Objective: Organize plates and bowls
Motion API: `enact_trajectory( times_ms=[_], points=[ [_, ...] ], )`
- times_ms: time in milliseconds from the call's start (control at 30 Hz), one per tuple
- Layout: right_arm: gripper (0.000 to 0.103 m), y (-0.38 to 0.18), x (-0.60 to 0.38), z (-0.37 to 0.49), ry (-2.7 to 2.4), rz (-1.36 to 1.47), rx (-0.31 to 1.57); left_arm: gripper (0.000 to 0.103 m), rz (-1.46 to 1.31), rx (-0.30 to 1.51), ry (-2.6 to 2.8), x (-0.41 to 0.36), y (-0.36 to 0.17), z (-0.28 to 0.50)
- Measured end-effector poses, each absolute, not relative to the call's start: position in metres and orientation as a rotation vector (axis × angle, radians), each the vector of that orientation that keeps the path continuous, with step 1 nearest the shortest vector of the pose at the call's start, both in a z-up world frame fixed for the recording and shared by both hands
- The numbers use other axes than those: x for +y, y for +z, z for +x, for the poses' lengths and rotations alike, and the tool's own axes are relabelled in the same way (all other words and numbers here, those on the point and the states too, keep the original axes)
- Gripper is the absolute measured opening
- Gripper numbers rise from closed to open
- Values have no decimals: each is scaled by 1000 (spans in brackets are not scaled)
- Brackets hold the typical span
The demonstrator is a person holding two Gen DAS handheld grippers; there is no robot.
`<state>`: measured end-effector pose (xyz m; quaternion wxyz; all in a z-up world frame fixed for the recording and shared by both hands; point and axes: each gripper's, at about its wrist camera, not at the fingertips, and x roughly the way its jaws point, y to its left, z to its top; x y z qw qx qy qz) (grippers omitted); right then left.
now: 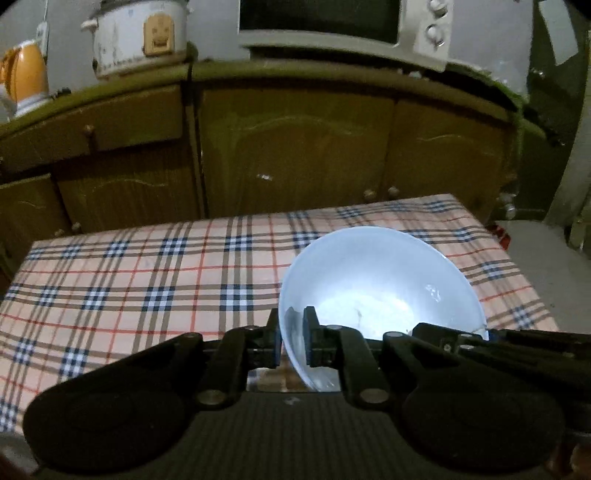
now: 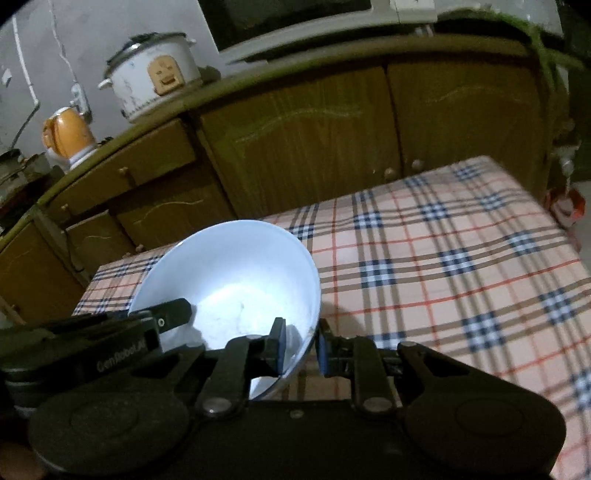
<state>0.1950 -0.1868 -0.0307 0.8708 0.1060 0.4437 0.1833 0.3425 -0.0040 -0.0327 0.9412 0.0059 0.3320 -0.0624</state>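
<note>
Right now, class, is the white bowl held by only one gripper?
No: the left gripper clamps one side of the white bowl's rim, and the right gripper clamps the opposite side.

Home kitchen: rice cooker (image 1: pixel 138 37), microwave (image 1: pixel 343 26) (wood cabinets (image 1: pixel 295 147) below).

Checked tablecloth (image 1: pixel 147 280) lies bare; cabinet (image 1: pixel 295 155) blocks beyond.

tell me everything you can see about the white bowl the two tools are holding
The white bowl is round, deep and glossy, looking like ceramic or glass, and seems empty, with faint marks inside. Both tools clamp its rim from opposite sides: the left tool and the right tool, one pad inside, one outside. It sits tilted above the checked tablecloth; whether it touches it is unclear.
</note>
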Motion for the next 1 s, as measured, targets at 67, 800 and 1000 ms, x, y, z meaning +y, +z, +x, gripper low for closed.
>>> enact_trajectory(
  times_ms=[67, 800, 1000],
  points=[
    [23, -20, -197, 184, 380, 233, 919, 12, 26, 667, -132, -11, -25, 327],
    [23, 42, -269, 60, 325, 225, 822, 15, 56, 607, -194, -51, -7, 217],
    [23, 37, -277, 42, 317, 226, 832, 15, 60, 619, -204, -53, -16, 205]
  ],
)
